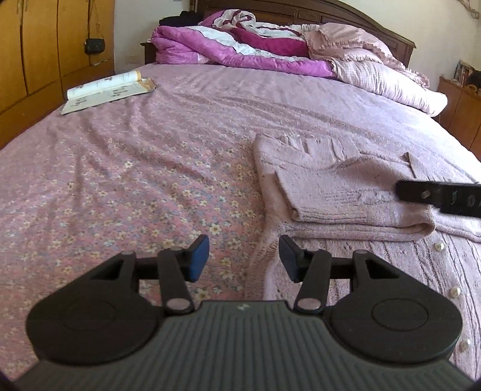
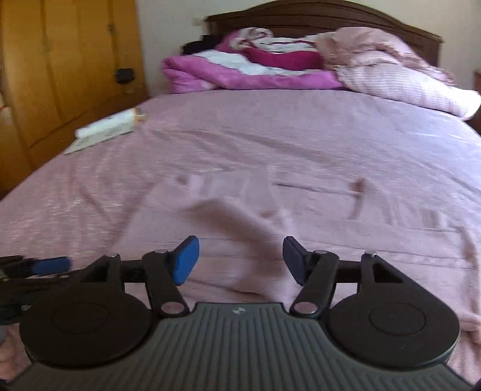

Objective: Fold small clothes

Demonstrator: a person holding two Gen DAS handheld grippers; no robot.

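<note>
— Left gripper (image 1: 243, 258): jaws wide apart, nothing between the pads (image 1: 198, 258). Right gripper (image 2: 240, 260): spread the same way, empty too.

— And the cardigan (image 1: 303, 153)?

— Flat on the flowered sheet (image 1: 120, 180), pink knit on pink. One sleeve (image 1: 345, 195) folded across the body, pearl buttons (image 1: 439, 247) down the near right side. Left edge of the knit just ahead of the left gripper's right-hand pad, bulk of the garment off to that gripper's right. Directly beneath and ahead of the right gripper as well, though blurred in that view.

— Risks from here?

— Most likely, pinching sheet along with knit: near-identical colour, edge hard to pick out, soft cloth bunching under the pads. Quite possibly also catching only the top layer and dragging the folded sleeve open again. Maybe snagging a pad on a button. With uneven lift between the two hands, a skewed fold.

— Anything else close by?

— Open book (image 1: 108, 90) far left, heaped quilt (image 1: 240, 45) up by the headboard (image 1: 360, 18). Both well apart from the cardigan.
</note>
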